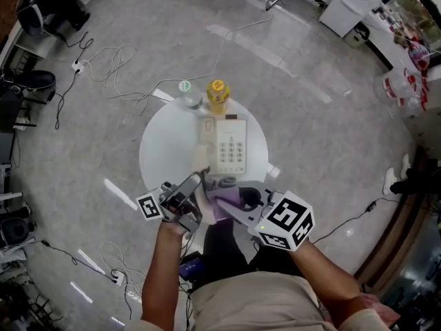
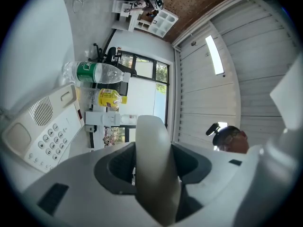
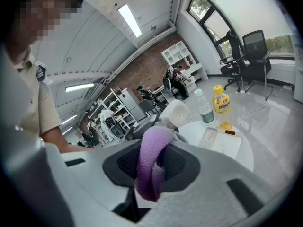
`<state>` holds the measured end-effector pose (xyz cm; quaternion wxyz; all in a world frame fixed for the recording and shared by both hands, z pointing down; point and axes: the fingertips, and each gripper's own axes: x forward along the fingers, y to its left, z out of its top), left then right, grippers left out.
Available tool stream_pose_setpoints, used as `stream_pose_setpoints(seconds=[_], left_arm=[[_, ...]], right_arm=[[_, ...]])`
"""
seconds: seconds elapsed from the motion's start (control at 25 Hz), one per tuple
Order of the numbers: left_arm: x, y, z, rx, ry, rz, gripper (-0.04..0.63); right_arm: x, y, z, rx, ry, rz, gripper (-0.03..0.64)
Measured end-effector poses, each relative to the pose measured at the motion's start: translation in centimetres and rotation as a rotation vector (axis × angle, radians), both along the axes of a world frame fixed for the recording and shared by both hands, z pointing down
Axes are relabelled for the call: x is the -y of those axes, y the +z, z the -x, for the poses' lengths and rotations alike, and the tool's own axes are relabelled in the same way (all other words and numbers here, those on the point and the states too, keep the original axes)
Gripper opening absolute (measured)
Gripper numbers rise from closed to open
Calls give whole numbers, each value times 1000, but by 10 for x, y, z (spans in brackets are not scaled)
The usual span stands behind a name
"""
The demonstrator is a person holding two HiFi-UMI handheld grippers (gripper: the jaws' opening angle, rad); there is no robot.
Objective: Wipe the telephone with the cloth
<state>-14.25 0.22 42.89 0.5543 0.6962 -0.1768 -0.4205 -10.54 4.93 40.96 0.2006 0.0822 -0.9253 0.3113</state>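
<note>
While left tongs (image 1: 195, 185) clamp the handset (image 2: 151, 150) pointing away, right tongs (image 1: 227, 211) grip cloth (image 3: 150, 157).

a pale grey polished floor (image 1: 310, 102) spreads under a round white table (image 1: 155, 154). loose white cables (image 1: 117, 64) trail across it at the upper left toward a power strip (image 1: 78, 65), and a white cabinet (image 1: 348, 5) stands at the upper right. tall windows (image 3: 222, 13) let in daylight behind black office chairs (image 3: 253, 48). a brick wall (image 3: 147, 72) backs white cubby shelves (image 3: 182, 58). a strip light (image 3: 129, 20) glows on the grey panelled ceiling (image 3: 94, 41).
</note>
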Motion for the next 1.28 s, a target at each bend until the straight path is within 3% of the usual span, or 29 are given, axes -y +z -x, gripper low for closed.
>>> stream_pose_setpoints(seconds=[0.12, 0.2, 0.48, 0.6, 0.8, 1.12, 1.28], left_arm=[[3, -13, -14, 41, 42, -64, 221], [5, -19, -17, 28, 40, -81, 221], [11, -21, -14, -22, -14, -65, 219], [11, -18, -17, -24, -22, -35, 219], [15, -1, -16, 5, -38, 23, 219], [13, 15, -15, 37, -16, 63, 219], [14, 27, -19, 141, 11, 76, 219]], right_arm=[[29, -4, 0, 22, 78, -24, 72], [51, -7, -2, 35, 149, -39, 72], [91, -20, -13, 83, 305, -68, 72], [85, -15, -13, 78, 284, -46, 72], [47, 3, -3, 39, 134, 20, 72], [10, 29, -15, -28, 5, 110, 72], [6, 41, -26, -58, 11, 128, 72]])
